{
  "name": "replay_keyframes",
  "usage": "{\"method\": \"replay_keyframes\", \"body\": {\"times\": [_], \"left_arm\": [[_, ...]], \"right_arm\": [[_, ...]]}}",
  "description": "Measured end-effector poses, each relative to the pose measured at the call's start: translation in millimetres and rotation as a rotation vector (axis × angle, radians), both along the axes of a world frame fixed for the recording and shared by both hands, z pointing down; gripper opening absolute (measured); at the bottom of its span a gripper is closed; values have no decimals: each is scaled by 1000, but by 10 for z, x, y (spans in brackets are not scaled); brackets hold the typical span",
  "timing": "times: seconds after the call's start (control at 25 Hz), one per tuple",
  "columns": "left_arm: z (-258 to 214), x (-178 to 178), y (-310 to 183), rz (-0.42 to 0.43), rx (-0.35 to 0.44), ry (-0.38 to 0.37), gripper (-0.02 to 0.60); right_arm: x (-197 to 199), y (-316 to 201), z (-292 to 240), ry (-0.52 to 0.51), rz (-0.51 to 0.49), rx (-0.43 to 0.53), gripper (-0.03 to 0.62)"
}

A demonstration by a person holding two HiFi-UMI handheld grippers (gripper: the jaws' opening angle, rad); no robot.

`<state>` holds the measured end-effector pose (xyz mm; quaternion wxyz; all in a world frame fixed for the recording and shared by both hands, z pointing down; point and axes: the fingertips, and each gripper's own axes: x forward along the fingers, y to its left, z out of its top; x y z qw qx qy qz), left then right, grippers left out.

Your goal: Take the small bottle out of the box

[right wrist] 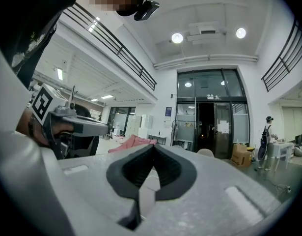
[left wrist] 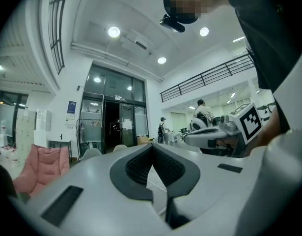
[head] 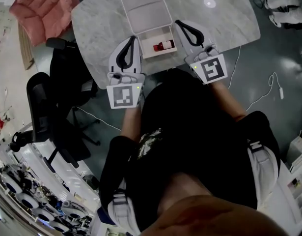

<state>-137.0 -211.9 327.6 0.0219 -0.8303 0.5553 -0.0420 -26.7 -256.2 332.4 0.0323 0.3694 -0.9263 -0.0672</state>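
Small bottle [head: 164,45] lies in open box [head: 151,36] nr desk's [head: 224,23] near edge. L gripper [head: 132,37] & R gripper [head: 178,22] flank box, 2 jaw pairs fully closed, empty.

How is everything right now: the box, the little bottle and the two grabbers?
Box: open, lid flipped back flat.
Bottle: lying inside the box, not yet taken out.
Left gripper: shut, empty, left of the box.
Right gripper: shut, empty, right of the box.
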Motion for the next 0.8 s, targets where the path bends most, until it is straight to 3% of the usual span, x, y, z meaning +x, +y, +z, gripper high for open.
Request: {"method": "replay_keyframes", "body": {"times": [0.24, 0.44, 0.6, 0.8], "left_arm": [[83, -77, -302, -45, -9, -43, 12], [343, -149, -360, -123, -68, -21, 12], [504, -75, -396, -100, -108, -15, 12], [767, -105, -459, -61, -182, -32, 12]], "right_arm": [[-188, -353, 101, -22, -83, -27, -5], [-307, -478, 253, -35, -171, -64, -5], [-327, -518, 347, -28, -203, -85, -5], [-304, -544, 705, 57, -224, -152, -5]]}}
